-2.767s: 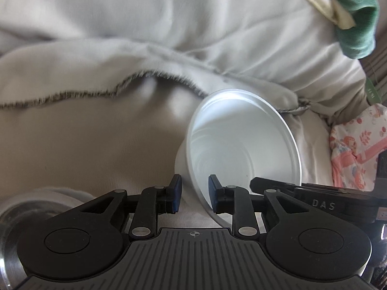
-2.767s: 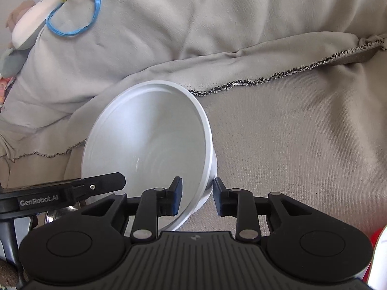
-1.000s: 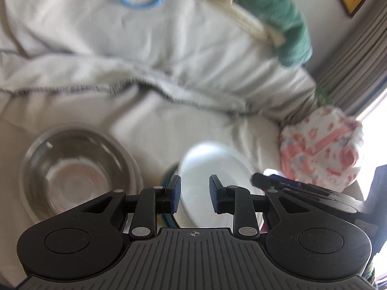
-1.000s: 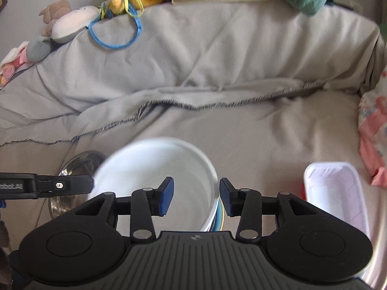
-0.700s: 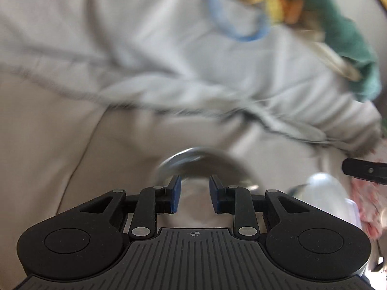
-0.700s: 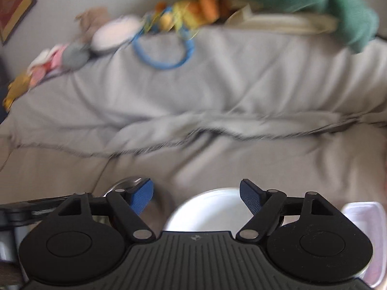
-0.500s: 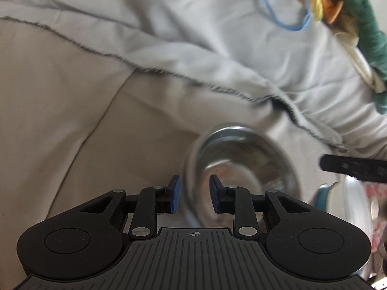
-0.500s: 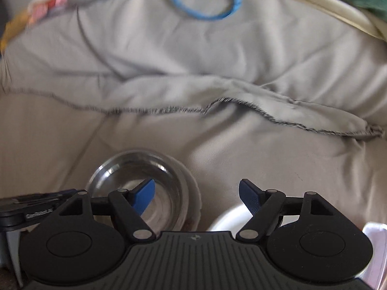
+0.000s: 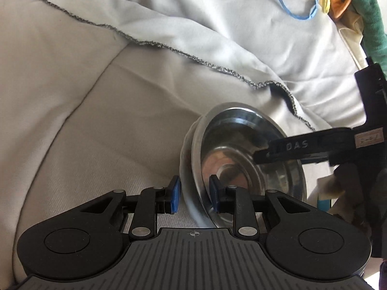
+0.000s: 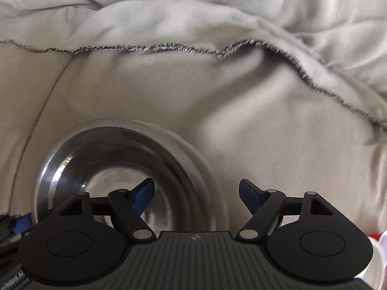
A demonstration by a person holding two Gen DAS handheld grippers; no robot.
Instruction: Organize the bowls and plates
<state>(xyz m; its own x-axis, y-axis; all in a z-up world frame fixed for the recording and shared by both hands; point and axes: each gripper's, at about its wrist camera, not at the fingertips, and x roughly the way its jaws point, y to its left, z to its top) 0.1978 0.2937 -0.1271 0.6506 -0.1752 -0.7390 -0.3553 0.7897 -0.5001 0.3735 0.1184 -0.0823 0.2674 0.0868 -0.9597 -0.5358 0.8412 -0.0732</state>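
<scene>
Two hand-held grippers work one steel bowl (image 9: 244,162). Nearest in the left wrist view, left hand-held gripper (image 9: 194,197) sits narrow with the bowl's rim between its blue pads; one pad outside the wall, one inside, but a small gap shows on the outer side, so a firm clamp is not certain. Bowl is tilted up on edge in that view, resting on the beige sofa cushion (image 9: 101,111). Right hand-held gripper (image 10: 196,194) is spread wide, holds nothing, hovers over the same bowl's right rim; its dark finger also reaches across the bowl in the left view. Beyond the bowl: frayed grey blanket edge (image 10: 169,47), then rumpled blanket, a blue ring (image 9: 293,2) and green cloth (image 9: 365,12) at the far back. Progress: judging by these frames, this bowl is not yet put away, only being picked up. Pale dishware shows at the right edges, too cut off to identify. Left to do: lift, carry, nest it.
</scene>
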